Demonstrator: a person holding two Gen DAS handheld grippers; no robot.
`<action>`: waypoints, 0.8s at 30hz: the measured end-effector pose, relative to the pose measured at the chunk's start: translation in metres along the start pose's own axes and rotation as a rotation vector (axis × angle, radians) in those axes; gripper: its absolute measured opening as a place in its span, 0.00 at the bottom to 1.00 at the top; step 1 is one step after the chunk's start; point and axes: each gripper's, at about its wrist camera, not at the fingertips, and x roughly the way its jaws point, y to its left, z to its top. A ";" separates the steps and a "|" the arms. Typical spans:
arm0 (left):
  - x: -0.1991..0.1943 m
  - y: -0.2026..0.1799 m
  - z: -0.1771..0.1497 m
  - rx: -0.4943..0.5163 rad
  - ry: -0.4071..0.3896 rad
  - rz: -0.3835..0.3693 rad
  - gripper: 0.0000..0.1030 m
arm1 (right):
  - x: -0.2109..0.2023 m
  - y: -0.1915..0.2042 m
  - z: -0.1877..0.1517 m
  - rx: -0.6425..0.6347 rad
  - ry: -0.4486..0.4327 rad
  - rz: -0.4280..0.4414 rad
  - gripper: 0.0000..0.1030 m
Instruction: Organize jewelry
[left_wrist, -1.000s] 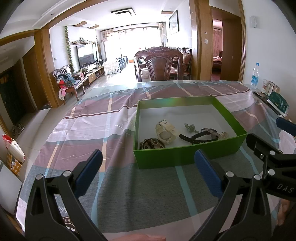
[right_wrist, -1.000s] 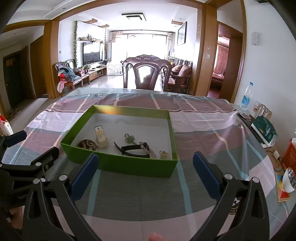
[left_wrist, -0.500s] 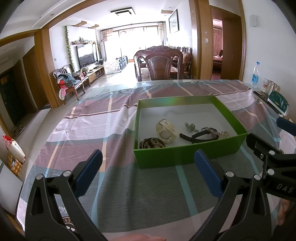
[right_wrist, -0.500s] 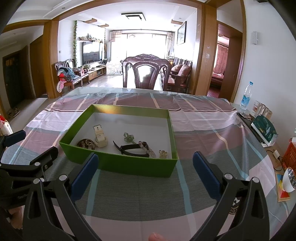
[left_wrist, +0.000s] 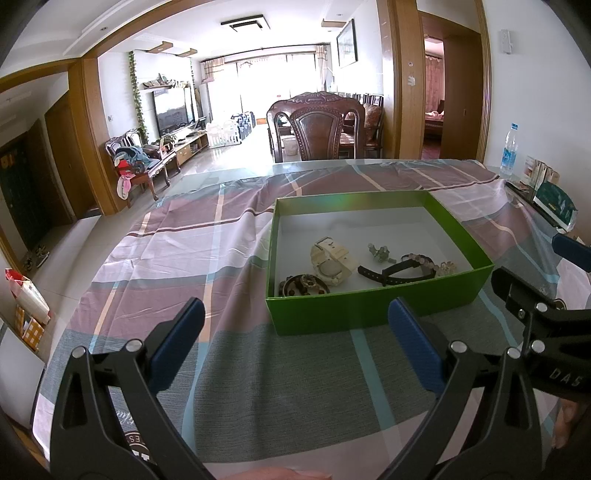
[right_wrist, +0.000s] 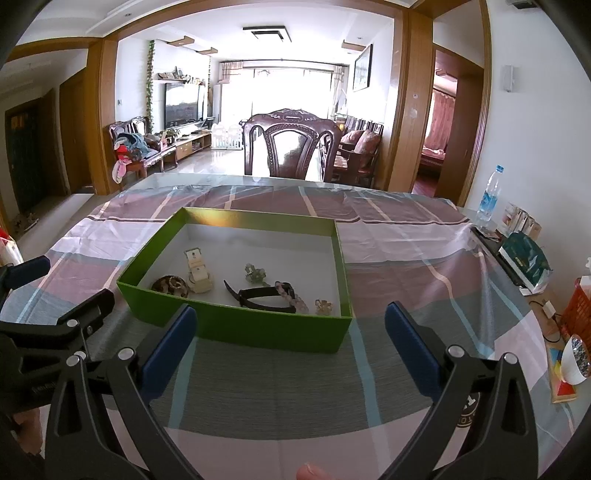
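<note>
**Both grippers idle before the box; nothing picked**

Nothing has moved across the last second: in both wrist views the box, its contents and the two grippers sit where they sat before. The left gripper (left_wrist: 295, 347) hovers over the tablecloth (left_wrist: 177, 251) with its jaws spread wide and nothing between them; the right gripper (right_wrist: 290, 345) does the same, its blue pads (right_wrist: 168, 350) just short of the near wall of the green box (right_wrist: 236, 328). Each gripper's tip shows at the edge of the other's view. All the jewelry lies inside the box, toward its near wall: a cream watch (left_wrist: 332, 260), a dark beaded bracelet (left_wrist: 303, 284), a black watch (left_wrist: 391, 271), a pink bead bracelet (right_wrist: 291, 295), a small green ornament (left_wrist: 378, 253) and a pale brooch-like piece (right_wrist: 324, 306) near the right corner. The tablecloth around the box holds no pieces. The stillness suggests either a pause before a first reach or a sorting already finished; the views do not settle which
</note>
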 end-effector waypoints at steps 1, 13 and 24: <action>0.000 0.000 0.000 0.000 0.000 -0.001 0.96 | 0.000 0.000 0.000 0.000 -0.001 0.000 0.96; -0.001 0.002 0.000 -0.003 -0.001 0.011 0.96 | 0.005 -0.015 -0.002 0.001 0.005 -0.019 0.97; -0.003 0.003 -0.002 -0.001 0.001 0.011 0.96 | 0.005 -0.014 -0.002 0.000 0.005 -0.018 0.96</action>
